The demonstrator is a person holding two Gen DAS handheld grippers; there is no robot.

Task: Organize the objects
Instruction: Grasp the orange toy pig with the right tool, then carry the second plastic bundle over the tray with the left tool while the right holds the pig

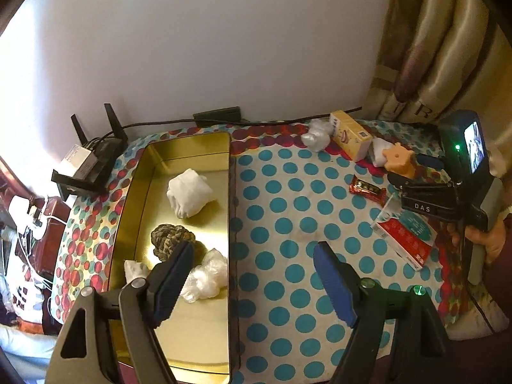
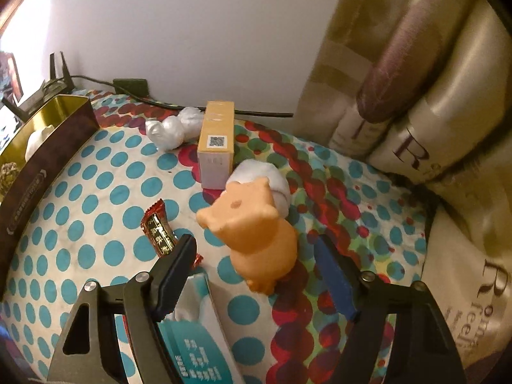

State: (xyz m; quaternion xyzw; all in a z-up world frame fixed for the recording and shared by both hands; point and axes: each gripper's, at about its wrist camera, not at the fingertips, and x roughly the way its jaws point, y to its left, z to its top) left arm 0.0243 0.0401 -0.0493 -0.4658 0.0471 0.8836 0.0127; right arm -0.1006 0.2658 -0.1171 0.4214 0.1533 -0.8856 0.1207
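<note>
On the dotted tablecloth (image 2: 96,198), right side: an orange animal toy (image 2: 256,233) stands upright between the spread fingers of the right gripper (image 2: 256,272), neither pad touching it.

Right tool state: jaws wide, empty; the toy's body sits just ahead of the fingertips.

Left tool state: left gripper (image 1: 252,275) wide and empty, hovering over the near edge of the gold tin (image 1: 204,336).

Tin contents: a white wrapped bundle (image 1: 189,196), a braided knot ball (image 1: 171,240), and crumpled clear plastic (image 1: 208,275).

Unsorted items: yellow carton (image 2: 216,147), silvery plastic wad (image 2: 172,129), red candy wrapper (image 2: 160,230), teal tissue pack (image 2: 198,329), and a white bundle (image 2: 278,182) touching the toy's back.

Step in hand, judged: taking the toy for transfer to the tin.

Method advised: advance until the pads flank the rounded belly, not the head; close squarely, lift straight.

Hazards: the left finger lies close to the wrapper and tissue pack; the toy looks smooth and may tip or squirt out if pinched high.
</note>
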